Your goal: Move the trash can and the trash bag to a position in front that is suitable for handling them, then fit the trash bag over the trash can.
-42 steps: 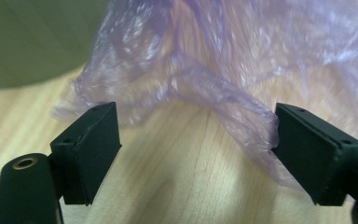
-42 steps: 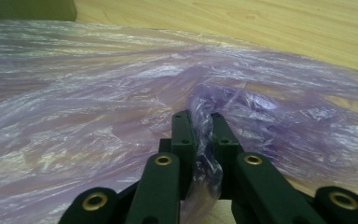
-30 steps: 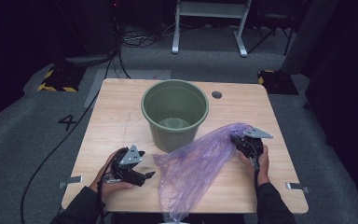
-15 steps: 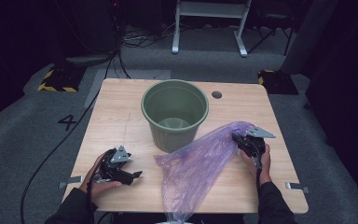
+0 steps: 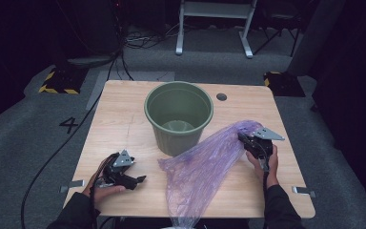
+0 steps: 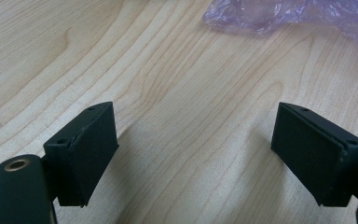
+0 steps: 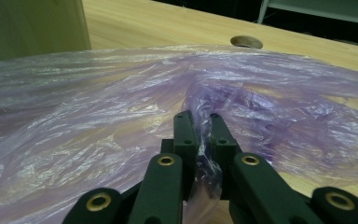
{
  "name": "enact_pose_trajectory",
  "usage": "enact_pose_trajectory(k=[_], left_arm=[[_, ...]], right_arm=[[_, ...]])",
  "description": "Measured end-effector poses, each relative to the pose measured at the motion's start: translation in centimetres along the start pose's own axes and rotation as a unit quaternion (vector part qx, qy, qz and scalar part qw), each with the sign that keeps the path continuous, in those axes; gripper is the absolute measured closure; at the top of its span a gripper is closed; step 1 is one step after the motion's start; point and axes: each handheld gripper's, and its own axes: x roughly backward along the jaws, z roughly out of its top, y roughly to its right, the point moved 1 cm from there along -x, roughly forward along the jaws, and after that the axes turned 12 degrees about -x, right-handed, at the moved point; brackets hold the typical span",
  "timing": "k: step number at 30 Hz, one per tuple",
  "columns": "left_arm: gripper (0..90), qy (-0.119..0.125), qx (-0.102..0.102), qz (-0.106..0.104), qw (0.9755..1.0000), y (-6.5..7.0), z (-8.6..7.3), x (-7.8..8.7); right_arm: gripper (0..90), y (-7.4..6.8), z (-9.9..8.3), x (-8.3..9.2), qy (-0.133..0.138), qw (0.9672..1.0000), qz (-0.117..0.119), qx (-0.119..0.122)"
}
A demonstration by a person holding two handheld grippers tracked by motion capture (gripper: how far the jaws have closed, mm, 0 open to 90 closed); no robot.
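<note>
Since the earlier frames the left gripper (image 5: 136, 180) has drifted down and back toward the person, away from the bag (image 5: 205, 167), and now hangs low over the table (image 5: 119, 119) with its jaws standing wide and nothing between them; they have just opened a little further. Ahead of it lies a crumpled edge of the bag (image 6: 279, 14). The right gripper (image 5: 244, 138) is clenched on a pinch of film (image 7: 204, 140), with the bag spreading out in front of it and the bin (image 5: 178, 117) beyond. To do this step well, the left gripper should probably reach forward to the free edge, take one layer only, and pull gently against the right so the mouth opens. Only a "4" (image 5: 69, 125) on the floor can be read.
</note>
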Motion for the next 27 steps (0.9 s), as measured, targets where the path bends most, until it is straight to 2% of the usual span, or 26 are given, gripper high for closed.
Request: enact_pose_trajectory(k=[13, 22, 27], left_arm=[[13.0, 0.000, -0.002, -0.003, 1.0000, -0.1, 0.1, -0.2], [12.9, -0.001, 0.000, 0.001, 1.0000, 0.0, 0.2, -0.2], [12.8, 0.000, 0.004, 0.002, 1.0000, 0.0, 0.3, -0.3]], right_arm=[[85.9, 0.1, 0.7, 0.4, 0.016, 0.9999, 0.001, -0.004], [86.7, -0.2, 0.9, 0.6, 0.022, 0.9997, 0.001, 0.006], [86.7, -0.7, 1.2, 0.6, 0.028, 0.9994, -0.001, 0.020]])
